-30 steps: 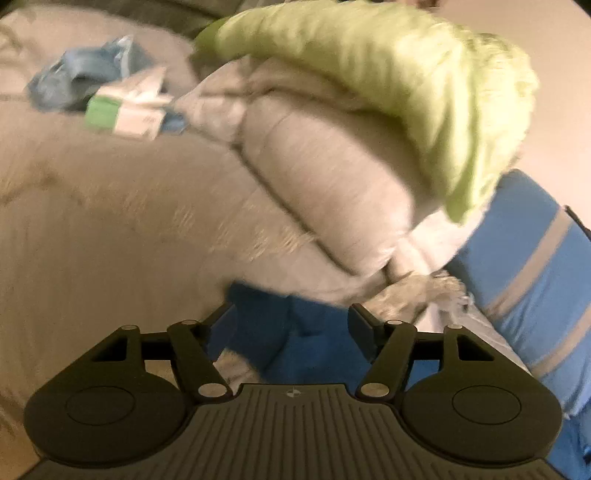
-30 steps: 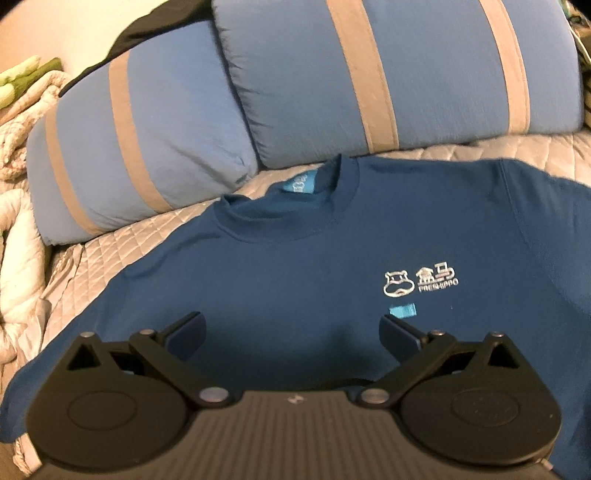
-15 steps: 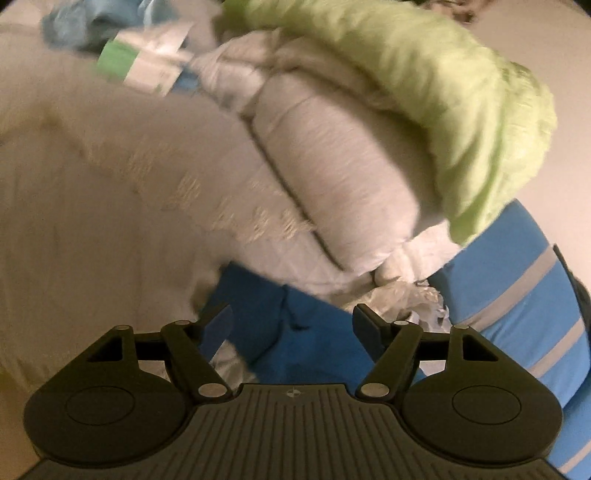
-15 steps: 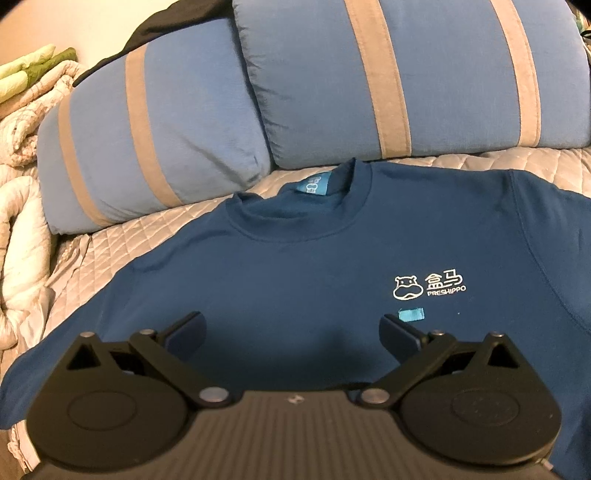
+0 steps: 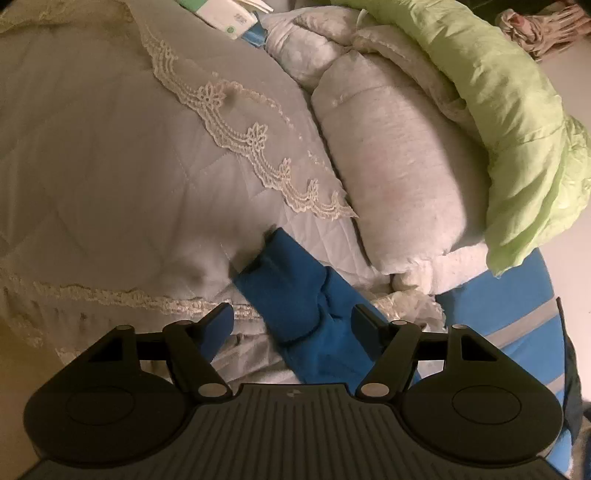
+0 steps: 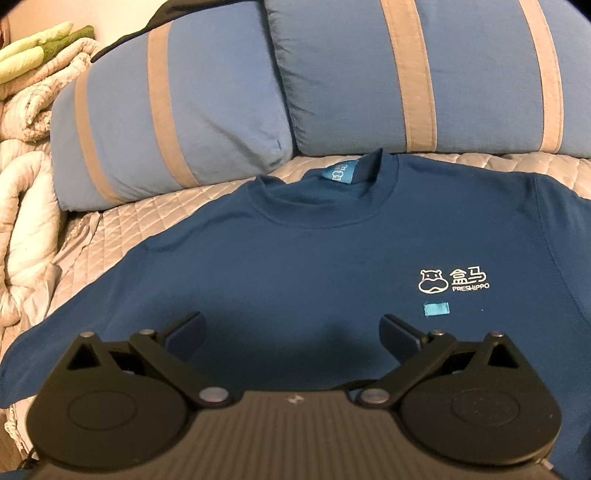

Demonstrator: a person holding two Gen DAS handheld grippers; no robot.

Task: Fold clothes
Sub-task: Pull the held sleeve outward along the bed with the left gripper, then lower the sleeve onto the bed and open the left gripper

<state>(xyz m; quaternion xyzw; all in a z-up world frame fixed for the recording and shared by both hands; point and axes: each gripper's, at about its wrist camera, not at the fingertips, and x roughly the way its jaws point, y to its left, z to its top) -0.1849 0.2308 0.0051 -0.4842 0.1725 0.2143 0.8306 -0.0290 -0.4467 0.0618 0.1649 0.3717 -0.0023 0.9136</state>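
A dark blue t-shirt point(image 6: 303, 266) with a white hippo logo lies flat, front up, on the quilted bed, collar toward the pillows. My right gripper point(image 6: 291, 328) hovers open over its chest, nothing between the fingers. In the left wrist view one crumpled blue sleeve point(image 5: 295, 291) of the t-shirt runs out across the bedspread. My left gripper point(image 5: 291, 325) is open, with the sleeve lying between its fingers; the pads do not press on it.
Two blue pillows with tan stripes point(image 6: 332, 85) lean at the head of the bed. A rolled white quilt point(image 5: 399, 155) and a green blanket point(image 5: 509, 110) pile up beside the sleeve. A lace-edged grey bedspread point(image 5: 110, 155) covers the bed. A green-and-white packet point(image 5: 225, 14) lies far off.
The left gripper has rolled and sunk toward the sleeve, which now lies between its fingers. The right gripper has held almost still over the shirt.
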